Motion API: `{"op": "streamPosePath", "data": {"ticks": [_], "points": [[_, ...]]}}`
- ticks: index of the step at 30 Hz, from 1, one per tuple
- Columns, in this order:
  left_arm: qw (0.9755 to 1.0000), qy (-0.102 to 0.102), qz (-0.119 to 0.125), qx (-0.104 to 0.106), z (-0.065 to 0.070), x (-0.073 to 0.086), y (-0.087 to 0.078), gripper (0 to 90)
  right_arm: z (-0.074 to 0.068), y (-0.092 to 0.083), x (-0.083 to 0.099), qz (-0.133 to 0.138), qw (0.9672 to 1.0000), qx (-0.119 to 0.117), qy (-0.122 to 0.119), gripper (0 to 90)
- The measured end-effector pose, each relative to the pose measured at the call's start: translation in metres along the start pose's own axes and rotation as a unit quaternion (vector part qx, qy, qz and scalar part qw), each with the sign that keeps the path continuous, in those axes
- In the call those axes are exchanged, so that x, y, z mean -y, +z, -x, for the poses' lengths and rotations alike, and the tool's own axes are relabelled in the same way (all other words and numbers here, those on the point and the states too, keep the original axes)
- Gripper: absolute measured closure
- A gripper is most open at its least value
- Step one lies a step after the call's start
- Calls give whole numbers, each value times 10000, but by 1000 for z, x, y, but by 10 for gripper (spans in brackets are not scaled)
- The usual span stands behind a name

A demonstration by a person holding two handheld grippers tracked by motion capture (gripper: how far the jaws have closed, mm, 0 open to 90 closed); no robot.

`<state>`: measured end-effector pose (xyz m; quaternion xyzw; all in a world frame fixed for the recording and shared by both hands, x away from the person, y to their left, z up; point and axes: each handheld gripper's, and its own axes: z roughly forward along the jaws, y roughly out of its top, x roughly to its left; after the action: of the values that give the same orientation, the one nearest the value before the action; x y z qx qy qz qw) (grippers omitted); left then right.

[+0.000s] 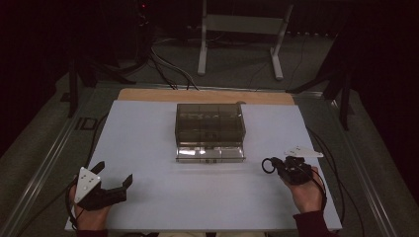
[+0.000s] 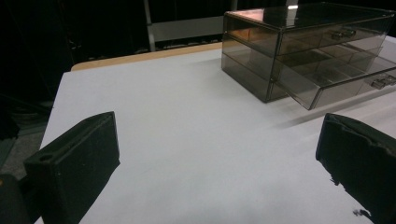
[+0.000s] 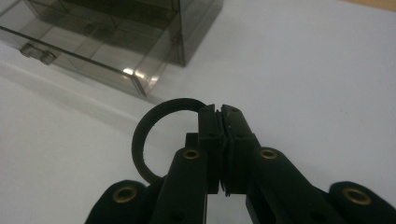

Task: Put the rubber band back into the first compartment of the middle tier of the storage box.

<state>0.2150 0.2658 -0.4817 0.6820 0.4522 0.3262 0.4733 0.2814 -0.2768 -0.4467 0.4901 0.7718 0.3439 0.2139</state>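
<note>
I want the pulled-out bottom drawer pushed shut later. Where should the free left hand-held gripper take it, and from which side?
Take the small clear handle at the middle of the bottom drawer front, coming from the person's side of the table. That front faces the person and juts out of the smoky drawer box; the left hand-held gripper stands open.

The high view looks forward and down from above the person's side onto the whole bench (image 1: 148,207), drawer box (image 1: 210,122) at centre. The left gripper view sits low and faces across the bench to that box (image 2: 303,51). The right gripper view looks closely along its fingers (image 3: 233,140); all three share the box (image 3: 116,42).
</note>
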Motion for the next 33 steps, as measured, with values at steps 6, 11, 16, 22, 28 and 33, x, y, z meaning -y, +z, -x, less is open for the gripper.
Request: {"op": "streamPosePath", "data": {"ticks": [6,11,16,22,28,33], "points": [[10000,5,-6,8,0,0,0,3,-6,1,-10,79,9999,-47,-40,885],[10000,13,-14,2,0,0,0,3,-12,3,-17,125,9999,-86,-63,885],[10000,7,-15,-1,0,0,0,3,-16,5,-25,176,9997,-110,-111,885],[10000,24,-25,7,0,0,1,3,-22,6,-33,224,9995,-152,-133,886],[10000,23,-22,9,0,0,0,3,-27,9,-41,273,9993,-191,-157,885],[10000,27,-22,9,0,0,0,3,-32,11,-46,299,9991,-223,-179,886]]}}
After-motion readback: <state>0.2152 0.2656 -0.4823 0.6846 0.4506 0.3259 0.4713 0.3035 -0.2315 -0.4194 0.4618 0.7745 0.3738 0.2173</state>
